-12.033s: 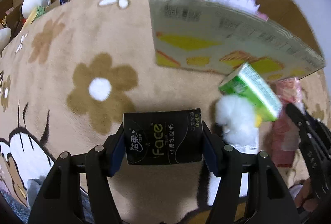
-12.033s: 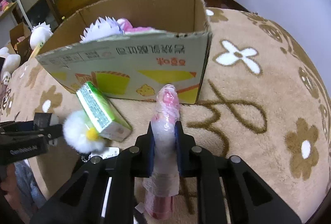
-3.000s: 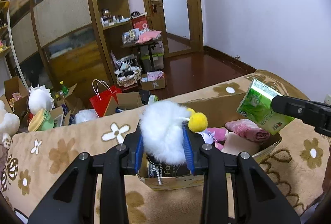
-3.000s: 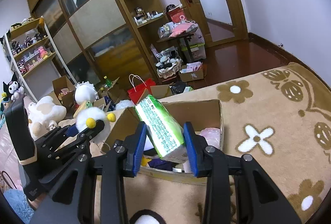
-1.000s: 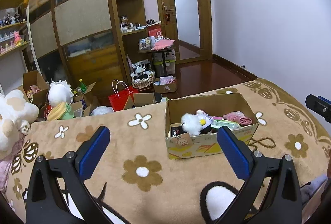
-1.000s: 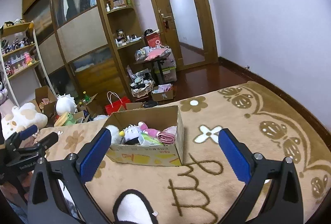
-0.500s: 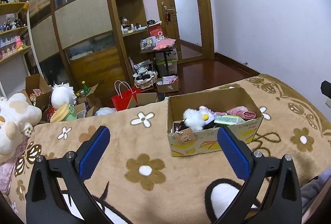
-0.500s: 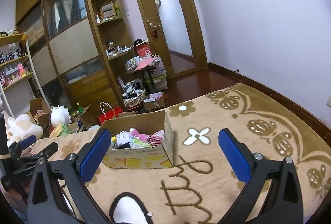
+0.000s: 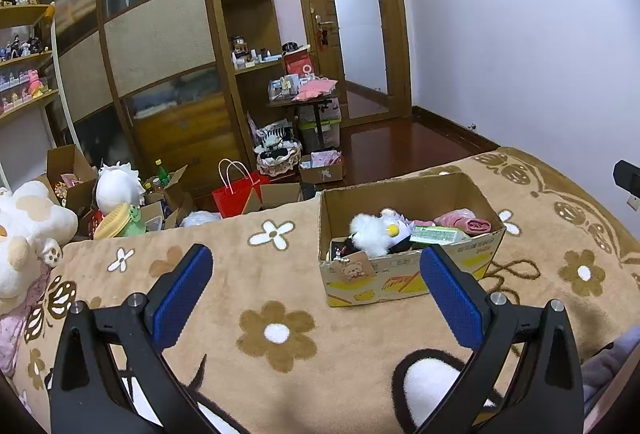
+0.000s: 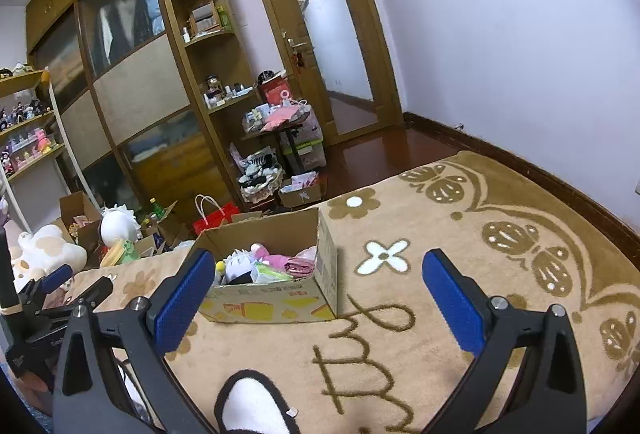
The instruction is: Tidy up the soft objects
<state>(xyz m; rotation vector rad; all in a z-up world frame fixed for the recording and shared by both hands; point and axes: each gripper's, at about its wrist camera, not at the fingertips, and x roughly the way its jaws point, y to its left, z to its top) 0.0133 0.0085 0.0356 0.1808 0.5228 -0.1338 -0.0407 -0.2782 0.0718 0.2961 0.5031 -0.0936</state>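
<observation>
A: What materials are seen?

B: A plush tan blanket [image 9: 248, 274] with brown and white flower shapes is spread out, and a corrugated cardboard box [image 9: 404, 274] with yellow printed shapes on its side is set on it. Inside the box, a fluffy white plush toy [image 9: 370, 232] with a yellow ball, a green tissue pack [image 9: 438, 234] and a crinkled pink wrapped bundle [image 9: 464, 222] are packed together. A paper tag with a bear picture [image 9: 352, 268] is hung over the front wall.

A: And how are the claws posed?

B: The left claw [image 9: 316, 294] is held well back from the box and above the blanket, its ribbed blue pads [image 9: 182, 294] spread wide with nothing between them. The right claw [image 10: 320, 298] is likewise spread wide and empty, its blue pads [image 10: 452, 300] framing the box from the other side. In the right wrist view, the left claw is seen at the far left edge.

A: Anything beyond the blanket?

B: Wooden cabinets [image 9: 160, 53], a red paper bag [image 9: 236, 193] and large plush toys [image 9: 24, 230] are seen.
</observation>
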